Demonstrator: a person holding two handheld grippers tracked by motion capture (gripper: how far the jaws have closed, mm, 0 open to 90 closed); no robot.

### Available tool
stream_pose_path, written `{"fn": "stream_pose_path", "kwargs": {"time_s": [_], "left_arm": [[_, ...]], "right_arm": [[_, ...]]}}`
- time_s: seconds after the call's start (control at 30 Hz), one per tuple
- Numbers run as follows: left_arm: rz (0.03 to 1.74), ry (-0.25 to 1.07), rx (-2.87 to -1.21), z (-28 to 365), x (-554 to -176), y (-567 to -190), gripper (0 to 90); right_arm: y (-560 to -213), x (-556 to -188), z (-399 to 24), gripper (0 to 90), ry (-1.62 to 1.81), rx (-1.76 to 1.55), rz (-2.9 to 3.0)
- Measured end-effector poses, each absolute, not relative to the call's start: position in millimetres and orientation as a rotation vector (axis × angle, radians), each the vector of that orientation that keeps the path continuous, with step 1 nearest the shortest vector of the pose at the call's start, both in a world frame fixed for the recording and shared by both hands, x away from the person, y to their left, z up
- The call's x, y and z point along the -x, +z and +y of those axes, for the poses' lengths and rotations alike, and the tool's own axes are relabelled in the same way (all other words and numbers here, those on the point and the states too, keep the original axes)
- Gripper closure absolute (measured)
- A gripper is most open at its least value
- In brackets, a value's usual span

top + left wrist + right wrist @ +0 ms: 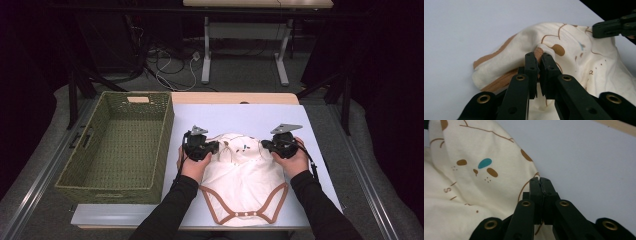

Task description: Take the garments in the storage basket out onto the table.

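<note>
High view: cream bodysuit [243, 177] lies at table [310, 150] centre, basket [120, 145] at its 9 o'clock; left gripper [214, 146] and right gripper [265, 145], jaws pinched closed on the garment's two upper edges, likely to lift and fold it evenly.

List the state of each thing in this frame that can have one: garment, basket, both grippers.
Baby bodysuit: on the table, upper part bunched and lifted, crotch snaps toward the person.
Basket: upright, nothing in it, left of the bodysuit.
Left gripper: shut on a brown-trimmed fold of the bodysuit.
Right gripper: shut on the bodysuit's edge.
Table: covered by a pale sheet, bearing basket and bodysuit.
</note>
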State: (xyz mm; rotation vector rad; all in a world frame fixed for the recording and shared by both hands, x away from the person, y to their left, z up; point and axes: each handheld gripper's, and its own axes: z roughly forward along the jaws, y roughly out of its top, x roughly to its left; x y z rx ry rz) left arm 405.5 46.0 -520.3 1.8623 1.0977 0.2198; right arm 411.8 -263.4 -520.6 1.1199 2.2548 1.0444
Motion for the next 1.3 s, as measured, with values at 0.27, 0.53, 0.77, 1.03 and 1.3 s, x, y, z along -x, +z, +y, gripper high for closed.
{"fn": "stream_pose_path", "kwargs": {"time_s": [0.27, 0.53, 0.77, 1.03, 1.3], "left_arm": [[1.087, 0.267, -1.825, 57.6, -399.3, -504.1, 84.9], [1.045, 0.27, -1.856, 62.7, -379.6, -492.2, 84.9], [0.989, 0.266, -1.946, 64.5, -354.0, -491.8, 84.9], [0.942, 0.244, -2.008, 69.1, -328.4, -504.1, 84.8], [0.955, 0.187, -2.047, 75.3, -311.9, -528.5, 84.7]], "right_arm": [[-492.1, -376.1, -278.0, 89.6, 1.169, -1.095, 2.149], [-486.4, -332.2, -281.2, 89.6, 1.23, -1.044, 2.157], [-493.1, -297.3, -281.4, 89.6, 1.222, -1.024, 2.202], [-506.0, -271.4, -278.1, 89.6, 1.192, -1.019, 2.291], [-521.2, -250.7, -271.1, 89.6, 1.155, -1.024, 2.379]]}}
